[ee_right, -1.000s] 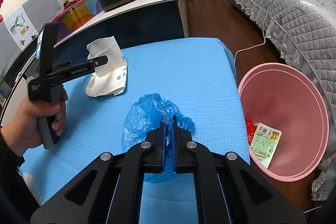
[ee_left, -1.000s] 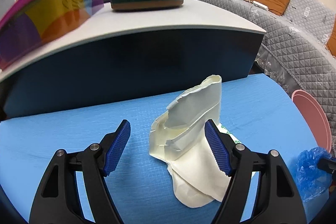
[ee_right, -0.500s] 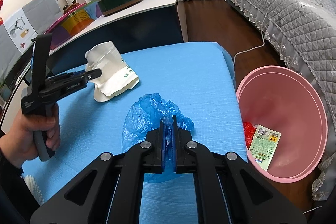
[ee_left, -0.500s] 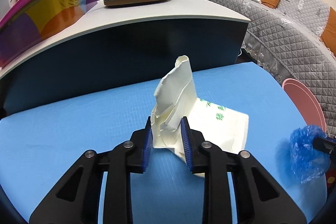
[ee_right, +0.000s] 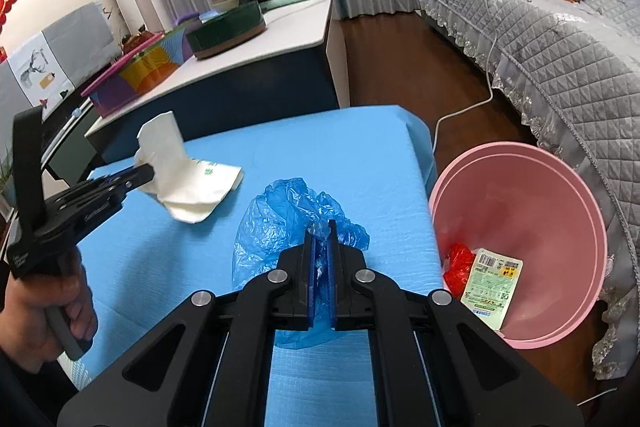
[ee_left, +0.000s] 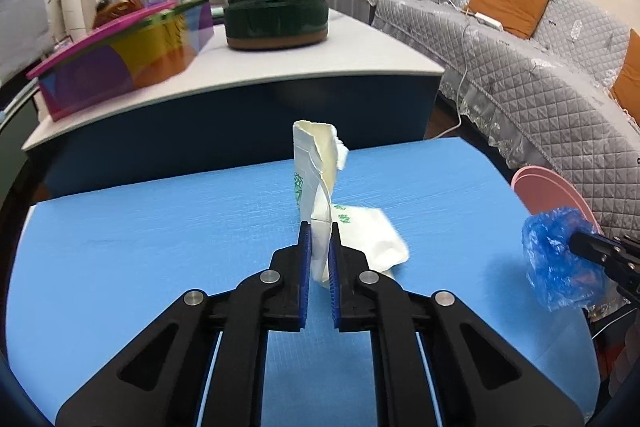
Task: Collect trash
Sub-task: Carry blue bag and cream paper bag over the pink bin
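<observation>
Both hand-held grippers grip trash: left hand-held gripper [ee_left: 319, 267], its jaws just closing, pinches the white wrapper [ee_left: 320, 183] over the bench [ee_left: 160, 235]; right hand-held gripper [ee_right: 321, 267] clamps the blue bag [ee_right: 280, 227]. Both seem light and floppy; I'd pinch bunched folds. Basin [ee_right: 560, 227] waits near.

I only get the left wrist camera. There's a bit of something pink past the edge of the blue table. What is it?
Observer: A pink basin, standing on the floor beside the blue table.
Operator: Is any trash in it yet?
Observer: Yes, a red wrapper and a white labelled packet lie inside.
Operator: Is the blue bag really held?
Observer: Yes, the right gripper has its jaws shut on the blue plastic bag.
</observation>
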Motion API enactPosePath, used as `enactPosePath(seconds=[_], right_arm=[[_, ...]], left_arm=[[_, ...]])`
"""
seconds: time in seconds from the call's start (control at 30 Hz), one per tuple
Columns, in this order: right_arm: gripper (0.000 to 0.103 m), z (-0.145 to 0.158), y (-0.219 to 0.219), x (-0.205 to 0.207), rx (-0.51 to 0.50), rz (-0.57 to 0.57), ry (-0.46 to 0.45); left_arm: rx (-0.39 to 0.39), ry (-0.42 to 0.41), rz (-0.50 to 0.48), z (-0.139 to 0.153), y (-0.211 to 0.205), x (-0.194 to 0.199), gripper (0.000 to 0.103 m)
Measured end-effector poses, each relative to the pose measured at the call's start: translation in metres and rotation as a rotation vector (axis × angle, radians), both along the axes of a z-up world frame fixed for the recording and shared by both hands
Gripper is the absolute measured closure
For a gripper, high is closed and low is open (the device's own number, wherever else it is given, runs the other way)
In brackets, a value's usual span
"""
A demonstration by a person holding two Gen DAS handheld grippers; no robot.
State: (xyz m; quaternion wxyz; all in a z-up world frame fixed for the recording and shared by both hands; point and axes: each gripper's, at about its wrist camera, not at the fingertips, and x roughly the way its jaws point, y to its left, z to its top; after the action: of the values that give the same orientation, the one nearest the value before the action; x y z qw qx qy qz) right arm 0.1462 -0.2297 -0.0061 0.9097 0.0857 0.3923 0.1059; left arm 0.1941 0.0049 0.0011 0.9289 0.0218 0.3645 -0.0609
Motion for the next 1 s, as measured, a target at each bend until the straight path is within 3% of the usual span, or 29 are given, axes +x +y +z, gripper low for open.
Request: enactPosePath(seconds=[0.5,1.0], right_arm=[[0.098,0.04,-0.034,-0.018,0.024,-0.08,-0.09],[0.098,0.072,-0.08,-0.025,-0.02,-0.18,-0.166]], left_arm=[[-0.049,-0.081,0.043,0.04,-0.015,-0.058,0.095],[-0.092,-0.125,-0.018,0.059,-0.052,-0.072,0.095]])
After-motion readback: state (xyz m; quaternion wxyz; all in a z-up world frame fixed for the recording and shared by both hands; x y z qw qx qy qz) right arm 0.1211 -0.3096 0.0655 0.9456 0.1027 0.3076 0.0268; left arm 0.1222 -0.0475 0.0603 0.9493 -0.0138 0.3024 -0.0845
